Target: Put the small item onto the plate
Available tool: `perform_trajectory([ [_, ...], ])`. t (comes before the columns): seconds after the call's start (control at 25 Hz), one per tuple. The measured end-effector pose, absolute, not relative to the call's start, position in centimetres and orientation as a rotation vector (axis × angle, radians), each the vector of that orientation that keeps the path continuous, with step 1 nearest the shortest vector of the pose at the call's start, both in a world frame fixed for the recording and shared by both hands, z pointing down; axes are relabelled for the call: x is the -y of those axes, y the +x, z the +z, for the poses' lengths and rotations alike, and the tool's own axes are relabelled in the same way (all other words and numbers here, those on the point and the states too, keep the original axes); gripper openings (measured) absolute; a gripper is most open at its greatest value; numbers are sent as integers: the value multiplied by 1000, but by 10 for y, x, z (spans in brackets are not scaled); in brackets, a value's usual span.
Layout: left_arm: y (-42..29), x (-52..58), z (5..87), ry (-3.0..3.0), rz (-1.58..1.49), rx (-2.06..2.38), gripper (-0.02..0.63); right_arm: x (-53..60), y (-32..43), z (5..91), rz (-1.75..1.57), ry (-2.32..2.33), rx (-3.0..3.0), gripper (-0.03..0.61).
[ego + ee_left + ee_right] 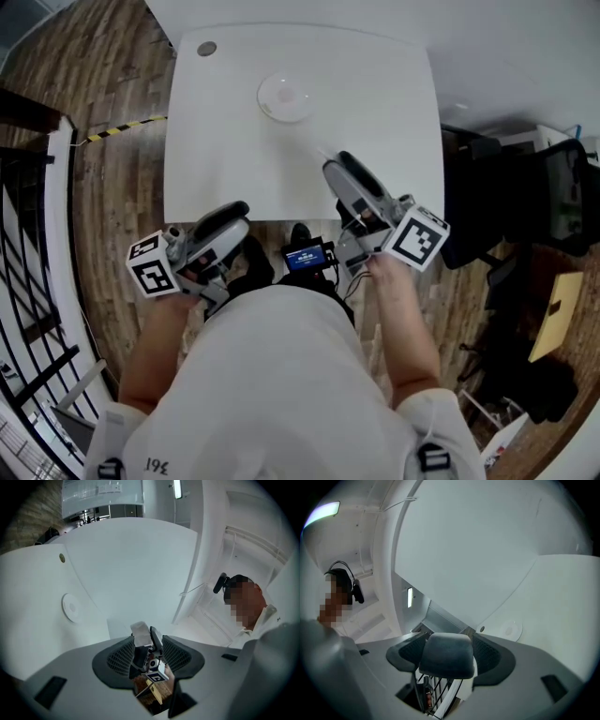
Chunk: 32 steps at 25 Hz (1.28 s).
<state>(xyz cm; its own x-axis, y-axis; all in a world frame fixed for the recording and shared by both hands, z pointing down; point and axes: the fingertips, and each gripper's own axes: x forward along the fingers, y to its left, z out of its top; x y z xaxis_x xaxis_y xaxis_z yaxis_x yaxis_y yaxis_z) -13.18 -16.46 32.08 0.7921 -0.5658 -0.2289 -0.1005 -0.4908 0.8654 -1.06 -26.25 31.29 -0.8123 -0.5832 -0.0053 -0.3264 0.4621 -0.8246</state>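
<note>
- left gripper (238, 215): jaws apart, nothing gripped; held low at the table's (375, 112) near edge, left side; in the left gripper view the other gripper's marker cube and wood floor show through the gap
- right gripper (337, 165): jaws apart; tip over the table, near side, right of centre; in the right gripper view a dark rounded shape (445, 656) fills the gap; cannot tell what it is or whether the pads touch it
- plate (270, 105): on the table, far half, about centre; well apart from both grippers
- small round item (207, 48): flat on the table near the far left corner; well apart from the plate, off it
- small device with blue screen (307, 255): at chest level between the two grippers
</note>
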Motion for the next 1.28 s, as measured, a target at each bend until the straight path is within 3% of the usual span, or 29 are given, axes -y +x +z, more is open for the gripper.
perform_trajectory([
  [1.28, -126, 277, 413, 1970, -407, 697, 181, 412, -71, 445, -1253, -932, -2988, 322],
])
